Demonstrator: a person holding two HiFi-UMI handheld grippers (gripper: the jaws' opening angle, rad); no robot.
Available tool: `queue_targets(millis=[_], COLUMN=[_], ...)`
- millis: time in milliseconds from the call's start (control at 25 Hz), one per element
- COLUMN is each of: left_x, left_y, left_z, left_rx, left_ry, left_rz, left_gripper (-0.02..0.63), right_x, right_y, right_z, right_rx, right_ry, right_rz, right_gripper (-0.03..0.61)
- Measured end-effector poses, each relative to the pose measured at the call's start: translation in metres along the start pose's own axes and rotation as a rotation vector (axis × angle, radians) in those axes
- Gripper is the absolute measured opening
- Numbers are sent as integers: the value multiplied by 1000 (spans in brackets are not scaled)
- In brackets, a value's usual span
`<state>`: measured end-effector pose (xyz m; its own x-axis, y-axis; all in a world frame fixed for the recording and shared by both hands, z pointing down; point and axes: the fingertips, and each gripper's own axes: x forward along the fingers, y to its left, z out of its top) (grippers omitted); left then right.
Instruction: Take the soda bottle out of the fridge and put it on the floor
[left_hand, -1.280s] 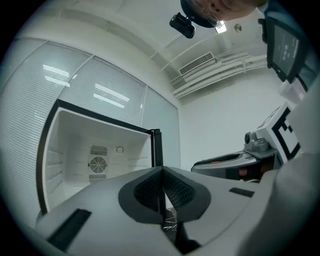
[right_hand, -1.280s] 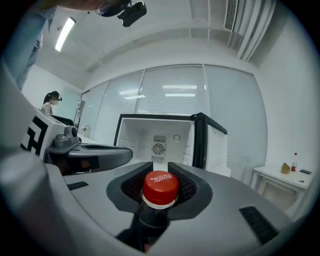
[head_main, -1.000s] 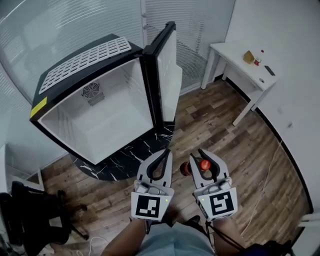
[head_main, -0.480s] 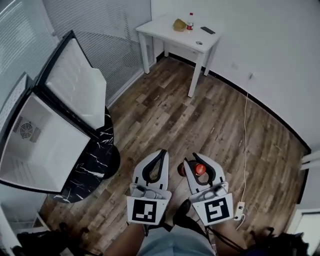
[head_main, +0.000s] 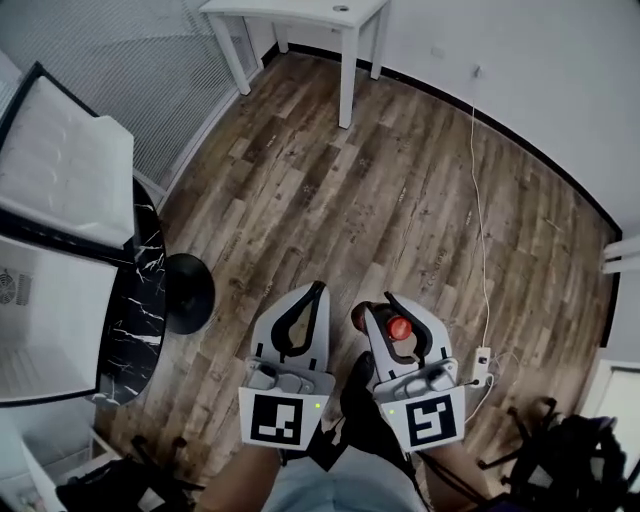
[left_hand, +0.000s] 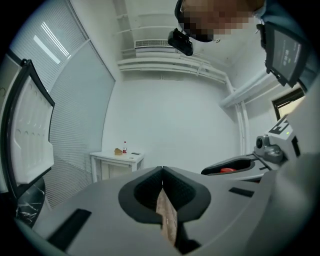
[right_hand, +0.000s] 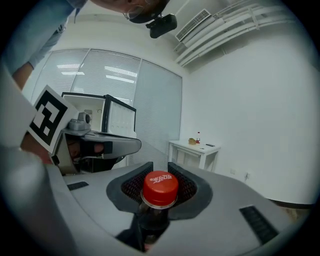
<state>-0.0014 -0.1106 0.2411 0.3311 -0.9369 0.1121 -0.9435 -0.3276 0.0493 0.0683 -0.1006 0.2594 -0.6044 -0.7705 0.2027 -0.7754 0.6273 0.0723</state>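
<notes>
The right claw is clamped on the soda bottle at the neck, just under the red cap, and the dark body hangs below the jaws. The bottle is well clear of the fridge, which stands open out at 9 o'clock, and it is up in the air over the wooden floor, not yet down. In the right gripper view the cap sits snug between the two ribbed pads.

The left claw rides alongside at 9 o'clock of the right, jaws pressed together on nothing, so it gives no support.

Here is where it could slip. A neck-only hold lets the heavy body swing, and a quick drop to the floor could land the base on its edge. Release it tilted and it probably topples and rolls.

Watch the landing spot too. The person's shoe is right beneath the claws, at 6 o'clock of the bottle. A power strip lies near at 3 o'clock, and its white cable trails off towards 12. Set the base on either and the bottle rocks over. Open planks towards 12 o'clock, short of the white surface, look the safer patch.
</notes>
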Motion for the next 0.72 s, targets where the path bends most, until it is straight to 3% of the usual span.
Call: queue_targets(millis=[720], left_x=[58], left_y=[-35], left_z=[-143], left_rx=[12], left_ry=[82], left_rz=[-78], left_gripper=[17], right_x=[-3], right_y=[-55], right_z=[-169], right_rx=[82], right_ry=[99], right_rz=[-137], right_gripper=[104])
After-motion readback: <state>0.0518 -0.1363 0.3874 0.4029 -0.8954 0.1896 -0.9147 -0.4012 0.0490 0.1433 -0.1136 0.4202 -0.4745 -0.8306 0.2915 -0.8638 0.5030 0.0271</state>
